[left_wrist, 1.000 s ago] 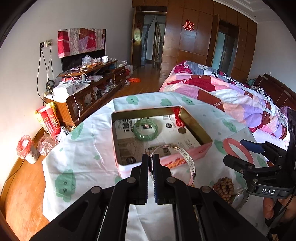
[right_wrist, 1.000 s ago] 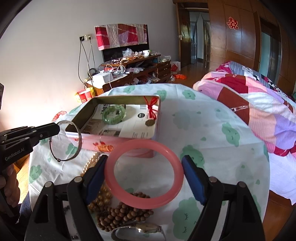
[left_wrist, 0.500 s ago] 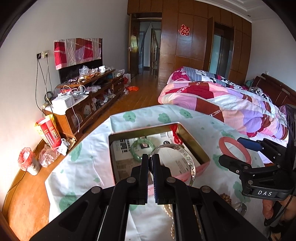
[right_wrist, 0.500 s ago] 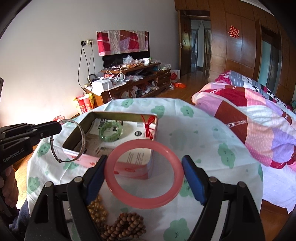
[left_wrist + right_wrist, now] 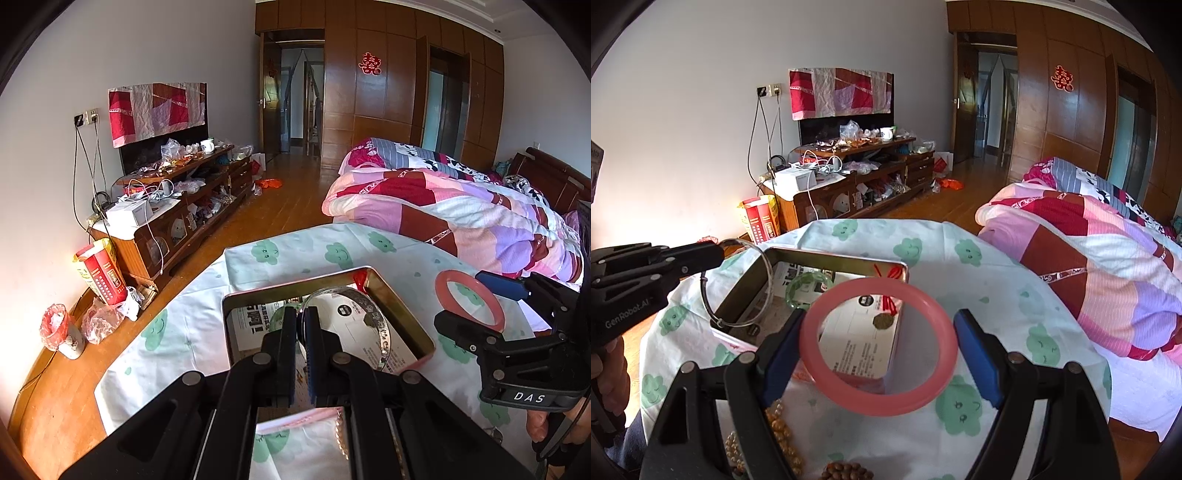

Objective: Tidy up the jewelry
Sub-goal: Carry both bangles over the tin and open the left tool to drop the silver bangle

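Left hand-held gripper point(image 5: 301, 325) pinches thin silver bangle point(image 5: 369, 321) by rim; right hand-held gripper point(image 5: 879, 350) spans rigid, slippery pink bangle point(image 5: 879, 347) across dia, prob brittle.

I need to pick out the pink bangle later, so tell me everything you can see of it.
The pink bangle is a thick, smooth, closed ring, glossy like plastic or stone, plain and unmarked. It hangs in the air between the right gripper's blue pads, which press its two sides, tilted toward the camera, above the tablecloth beside the tin.

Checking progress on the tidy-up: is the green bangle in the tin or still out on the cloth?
In. The green bangle lies on the printed paper inside the open tin.
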{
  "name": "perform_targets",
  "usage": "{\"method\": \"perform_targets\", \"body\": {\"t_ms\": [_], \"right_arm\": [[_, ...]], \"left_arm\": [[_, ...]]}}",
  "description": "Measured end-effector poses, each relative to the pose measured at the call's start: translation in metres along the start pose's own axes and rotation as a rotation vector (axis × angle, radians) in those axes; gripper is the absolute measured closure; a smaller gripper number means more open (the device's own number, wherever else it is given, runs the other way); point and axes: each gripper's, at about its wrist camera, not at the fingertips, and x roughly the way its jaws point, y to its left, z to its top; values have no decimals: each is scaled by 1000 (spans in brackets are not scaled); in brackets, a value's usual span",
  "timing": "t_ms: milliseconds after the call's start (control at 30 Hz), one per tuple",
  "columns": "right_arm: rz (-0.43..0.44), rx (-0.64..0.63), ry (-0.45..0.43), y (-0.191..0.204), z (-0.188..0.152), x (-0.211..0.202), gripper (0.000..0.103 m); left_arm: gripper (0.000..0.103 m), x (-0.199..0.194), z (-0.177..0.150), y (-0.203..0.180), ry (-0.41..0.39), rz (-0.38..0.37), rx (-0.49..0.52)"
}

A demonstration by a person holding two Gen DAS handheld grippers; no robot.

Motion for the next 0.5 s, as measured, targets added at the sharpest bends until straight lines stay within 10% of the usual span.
{"method": "perform_targets", "body": {"t_ms": [500], "right_arm": [[-6,-23,3,7,8,26,21]], "left_arm": [[100,28,0,17,36,8,-44]]}}
